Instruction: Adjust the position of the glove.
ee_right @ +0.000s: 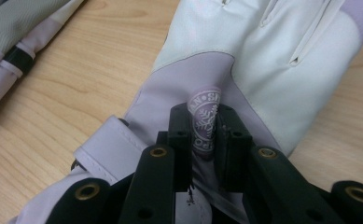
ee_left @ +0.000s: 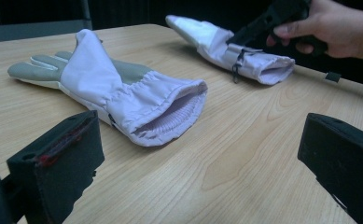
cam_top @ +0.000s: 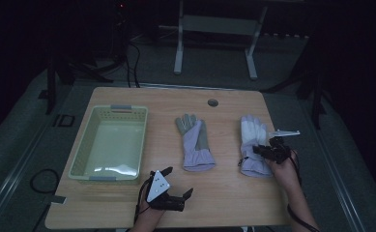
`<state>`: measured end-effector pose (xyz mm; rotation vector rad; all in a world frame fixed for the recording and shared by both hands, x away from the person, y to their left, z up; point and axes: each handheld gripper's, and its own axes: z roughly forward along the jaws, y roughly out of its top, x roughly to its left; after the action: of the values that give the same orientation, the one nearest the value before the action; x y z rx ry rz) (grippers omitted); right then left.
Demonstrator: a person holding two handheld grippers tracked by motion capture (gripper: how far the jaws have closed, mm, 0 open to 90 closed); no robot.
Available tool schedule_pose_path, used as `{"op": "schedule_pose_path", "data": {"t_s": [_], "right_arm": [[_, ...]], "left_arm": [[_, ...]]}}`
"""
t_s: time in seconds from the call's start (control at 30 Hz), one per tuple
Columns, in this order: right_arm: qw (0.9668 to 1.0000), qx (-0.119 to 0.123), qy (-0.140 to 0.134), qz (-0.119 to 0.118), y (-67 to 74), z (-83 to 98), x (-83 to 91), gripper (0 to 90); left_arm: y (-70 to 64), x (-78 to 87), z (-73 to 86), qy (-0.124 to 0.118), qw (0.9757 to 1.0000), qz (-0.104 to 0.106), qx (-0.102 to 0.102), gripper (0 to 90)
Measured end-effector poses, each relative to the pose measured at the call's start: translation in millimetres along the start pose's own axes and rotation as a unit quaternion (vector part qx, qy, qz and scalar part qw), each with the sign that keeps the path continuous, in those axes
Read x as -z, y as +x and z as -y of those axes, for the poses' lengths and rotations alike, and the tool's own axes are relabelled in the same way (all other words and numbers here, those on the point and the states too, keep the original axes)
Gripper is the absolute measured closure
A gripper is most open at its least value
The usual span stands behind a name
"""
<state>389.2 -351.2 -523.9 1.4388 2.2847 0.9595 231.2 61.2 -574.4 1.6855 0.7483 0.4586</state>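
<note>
On the tabletop's [cam_top: 127, 203] right side, the right claw [ee_right: 203, 135] is clenched on a pinch of fabric at the back of the white glove [cam_top: 253, 142], which lies flat with its cuff toward the person; the other glove [cam_top: 195, 142] lies mid-table and the basket [cam_top: 81, 157] stands at the left. To lift well, I'd judge the pinch should catch both layers deep between the pads, then rise straight so the glove hangs free before crossing. Near the front edge, the left claw [cam_top: 176, 181] waits released, holding nothing.
</note>
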Motion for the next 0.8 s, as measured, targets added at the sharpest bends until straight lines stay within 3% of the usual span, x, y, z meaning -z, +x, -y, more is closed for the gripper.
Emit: {"op": "schedule_pose_path", "data": {"t_s": [0.2,0.4,0.6,0.8], "right_arm": [[0.9992,0.007,-0.035,0.015,6.7,-18.5,24.3,79.2],[0.9979,0.031,-0.054,0.019,23.3,-46.2,45.4,79.3],[0.9963,0.05,-0.069,0.013,46.9,-69.9,55.8,79.3],[0.9946,0.073,-0.073,-0.003,79.2,-92.3,55.2,79.2]], "left_arm": [[-0.1,0.0,0.0,0.0,1.0,0.0,0.0,0.2],[-0.2,0.0,0.0,0.0,1.0,0.0,0.0,0.2],[-0.4,0.0,0.0,0.0,1.0,0.0,-0.001,0.2],[-0.8,0.0,0.1,0.0,1.0,-0.001,-0.002,0.2]]}}
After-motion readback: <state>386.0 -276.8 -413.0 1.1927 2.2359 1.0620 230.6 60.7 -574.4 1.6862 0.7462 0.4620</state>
